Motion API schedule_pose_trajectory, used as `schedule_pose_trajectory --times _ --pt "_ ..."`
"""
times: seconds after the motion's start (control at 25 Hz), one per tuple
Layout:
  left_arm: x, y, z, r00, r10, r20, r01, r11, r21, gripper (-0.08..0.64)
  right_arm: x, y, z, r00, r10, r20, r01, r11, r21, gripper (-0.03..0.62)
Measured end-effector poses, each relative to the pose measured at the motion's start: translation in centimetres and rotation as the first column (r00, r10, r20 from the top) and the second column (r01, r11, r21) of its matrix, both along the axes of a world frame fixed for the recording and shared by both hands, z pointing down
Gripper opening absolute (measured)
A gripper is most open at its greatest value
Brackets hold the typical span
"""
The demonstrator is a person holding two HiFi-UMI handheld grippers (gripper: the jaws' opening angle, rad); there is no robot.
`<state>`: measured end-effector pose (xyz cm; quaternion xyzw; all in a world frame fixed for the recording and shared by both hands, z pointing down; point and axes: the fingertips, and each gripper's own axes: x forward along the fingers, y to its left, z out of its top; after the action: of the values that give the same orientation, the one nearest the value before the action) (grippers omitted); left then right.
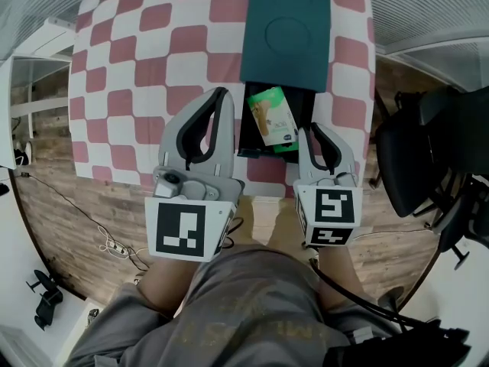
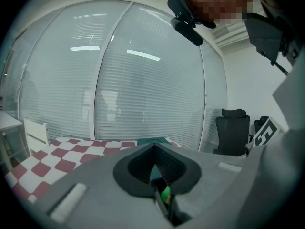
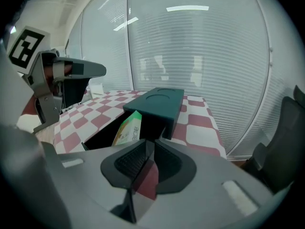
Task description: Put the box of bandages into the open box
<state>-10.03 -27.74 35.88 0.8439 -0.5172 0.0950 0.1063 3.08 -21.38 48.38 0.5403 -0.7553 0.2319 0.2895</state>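
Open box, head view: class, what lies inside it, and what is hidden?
A green-and-white box of bandages leans inside the open box, its printed face showing. The dark green lid covers the far end, so anything beneath it cannot be seen.

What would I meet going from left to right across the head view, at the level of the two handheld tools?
left gripper → box of bandages → right gripper → black office chair
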Motion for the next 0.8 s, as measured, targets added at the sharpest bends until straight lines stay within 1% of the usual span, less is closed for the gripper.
schedule_pose_trajectory --times 0.2,0.32,0.44,0.52,0.64,0.68,0.72,0.8 --pt "0.1 0.1 -0.6 1.000 -0.002 -0.007 0.002 1.000 0.006 0.000 0.1 -0.1 -0.5 1.000 0.007 0.022 -0.007 1.000 0.012 0.092" --pt "0.1 0.4 -1.0 1.000 -0.009 -0.006 0.009 1.000 0.015 0.000 -0.2 -0.6 -1.4 1.000 -0.006 0.014 0.005 0.999 0.054 0.092" --pt "-0.1 0.8 -1.3 1.000 -0.017 -0.003 0.017 1.000 0.019 0.000 -0.6 -0.7 -1.4 1.000 -0.030 0.002 0.030 0.998 0.053 0.094" --pt "-0.3 1.1 -1.4 1.000 -0.021 0.000 0.021 1.000 0.019 0.000 -0.7 -0.6 -1.1 0.999 -0.033 -0.019 0.034 0.999 0.040 0.097" --pt "-0.7 1.2 -1.6 0.999 -0.033 0.007 0.032 0.999 0.018 0.000 -0.3 -0.8 -0.3 0.995 -0.041 -0.089 0.043 0.999 0.021 0.070" --pt "-0.7 1.3 -1.6 0.999 -0.035 0.007 0.035 0.999 0.017 0.000 -0.3 -0.9 -0.3 0.994 -0.044 -0.098 0.047 0.999 0.024 0.066" --pt "-0.7 1.4 -1.7 0.999 -0.034 0.004 0.034 0.999 0.021 0.000 -0.4 -1.0 -0.7 0.995 -0.043 -0.095 0.047 0.998 0.039 0.076" --pt "-0.7 1.6 -1.9 1.000 -0.029 -0.003 0.029 0.999 0.028 0.000 -0.7 -1.3 -2.0 0.996 -0.047 -0.070 0.054 0.994 0.098 0.074"
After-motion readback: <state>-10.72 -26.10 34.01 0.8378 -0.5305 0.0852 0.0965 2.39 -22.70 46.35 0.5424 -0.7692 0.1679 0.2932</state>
